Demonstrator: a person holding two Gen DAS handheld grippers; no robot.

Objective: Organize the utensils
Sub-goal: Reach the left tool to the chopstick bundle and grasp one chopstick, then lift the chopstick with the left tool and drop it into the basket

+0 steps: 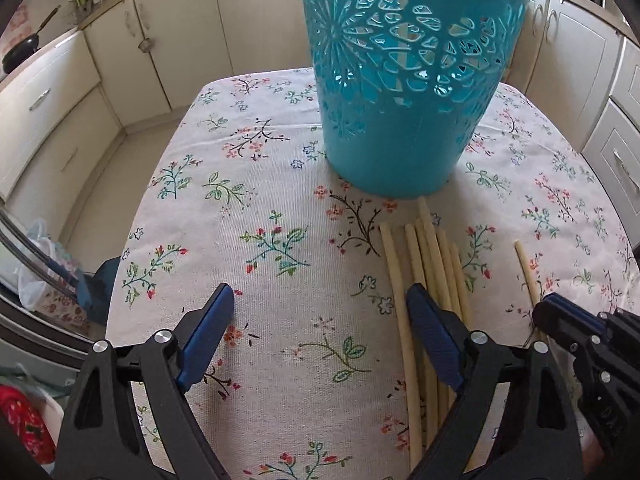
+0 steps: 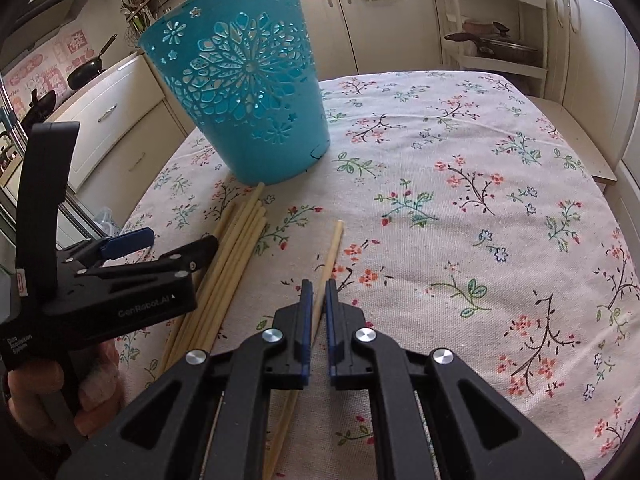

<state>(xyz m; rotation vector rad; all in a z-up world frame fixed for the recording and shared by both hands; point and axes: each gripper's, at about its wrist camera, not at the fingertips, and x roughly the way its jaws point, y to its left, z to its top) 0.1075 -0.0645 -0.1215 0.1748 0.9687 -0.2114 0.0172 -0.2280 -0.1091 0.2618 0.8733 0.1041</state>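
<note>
A teal perforated basket (image 1: 404, 80) stands upright on the floral tablecloth; it also shows in the right wrist view (image 2: 248, 84). A bundle of pale wooden sticks (image 1: 434, 264) lies in front of it, also seen in the right wrist view (image 2: 236, 240). My left gripper (image 1: 320, 304) is open above the cloth, its right finger over the bundle. It appears in the right wrist view (image 2: 176, 246). One single stick (image 2: 330, 256) lies apart to the right, also in the left wrist view (image 1: 526, 268). My right gripper (image 2: 319, 294) is shut on this single stick, and shows in the left wrist view (image 1: 560, 312).
The table (image 2: 480, 200) is covered by a floral cloth. Cream kitchen cabinets (image 1: 120, 64) surround it. Pans (image 2: 86, 68) sit on the counter at the left. A shelf rack with pots (image 2: 496, 40) stands behind the table. Bags (image 1: 36, 264) lie by the table's left edge.
</note>
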